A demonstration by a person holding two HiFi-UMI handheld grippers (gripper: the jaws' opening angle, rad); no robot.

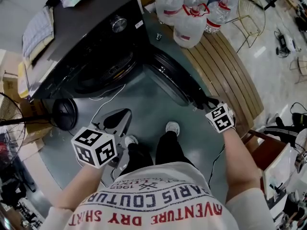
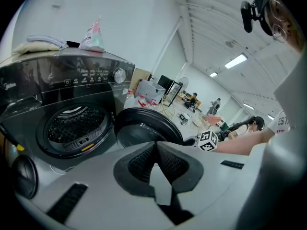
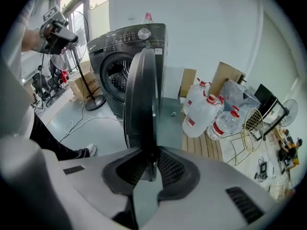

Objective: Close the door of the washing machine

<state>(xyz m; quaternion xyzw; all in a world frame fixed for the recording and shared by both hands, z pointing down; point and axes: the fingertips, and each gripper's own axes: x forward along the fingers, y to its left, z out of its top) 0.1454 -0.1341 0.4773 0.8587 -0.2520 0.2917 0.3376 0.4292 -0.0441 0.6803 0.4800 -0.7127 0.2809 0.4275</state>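
Grip is on the door's free rim: the right gripper [image 3: 152, 163] is pinched shut on it, and the door [image 3: 141, 97] stands edge-on and upright between the pads. The left gripper [image 2: 156, 158] has its jaws together on nothing and hangs low in front of the washer [image 1: 91, 28], facing the drum [image 2: 76, 123]. The door is wide open, swung out to the right of the drum mouth and roughly square to the washer's front. I judge the step in hand to be the start of the swing: the rim is held and nothing is shut yet. The next move calls for carrying the rim in an arc about the hinge toward the drum, with the wrist turning along. Then the jaws should let go before they get caught against the front, and a firm push should seat the latch. The bottles [image 1: 189, 23] on the slats [image 1: 225, 66] lie behind the door, away from its sweep. The fan [image 1: 64, 113] and cable [image 1: 108, 98] sit low on the floor and likely pass under it. The left gripper and the shoes [image 1: 172, 127] look nearest the path, so they should keep back.
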